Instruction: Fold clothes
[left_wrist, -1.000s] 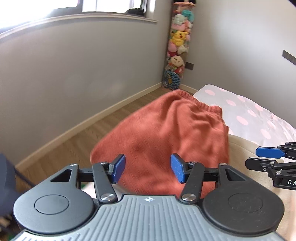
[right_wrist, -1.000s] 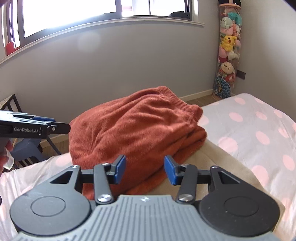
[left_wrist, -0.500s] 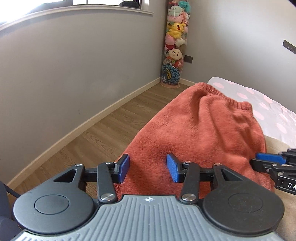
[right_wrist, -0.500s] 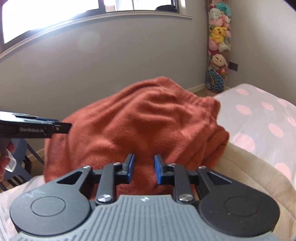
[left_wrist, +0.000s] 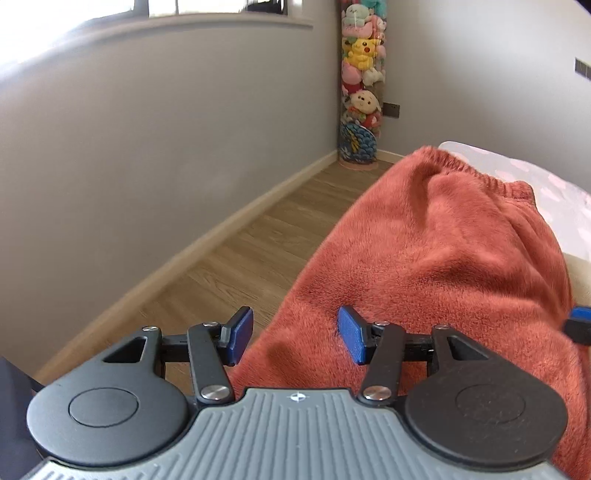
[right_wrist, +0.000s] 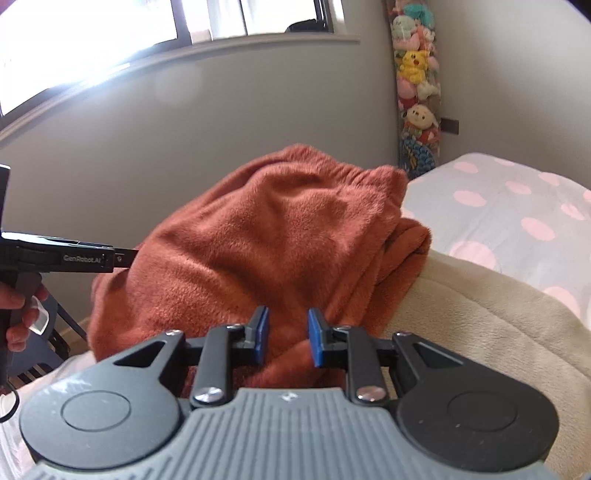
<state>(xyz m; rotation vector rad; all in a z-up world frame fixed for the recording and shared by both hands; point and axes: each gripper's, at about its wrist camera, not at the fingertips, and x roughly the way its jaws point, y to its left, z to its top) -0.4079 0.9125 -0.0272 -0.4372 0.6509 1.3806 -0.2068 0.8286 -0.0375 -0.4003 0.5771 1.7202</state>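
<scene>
Count: 1 rust fleece garment (right_wrist: 266, 236), 1 beige blanket (right_wrist: 491, 325), 1 polka-dot bed sheet (right_wrist: 509, 206), 1 plush-toy column (right_wrist: 415, 92), 2 claws: left claw (left_wrist: 295, 334), right claw (right_wrist: 285, 338).

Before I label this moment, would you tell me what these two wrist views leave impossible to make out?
- Rust-orange fleece garment: its near hem in the right wrist view, hidden behind the right tongs.
- Its right side in the left wrist view, cut off by the frame edge.
- Whether either tongs' blue pads pinch the fleece: unclear in both views.
- Beige blanket: its full extent, cut off by the frame.
</scene>
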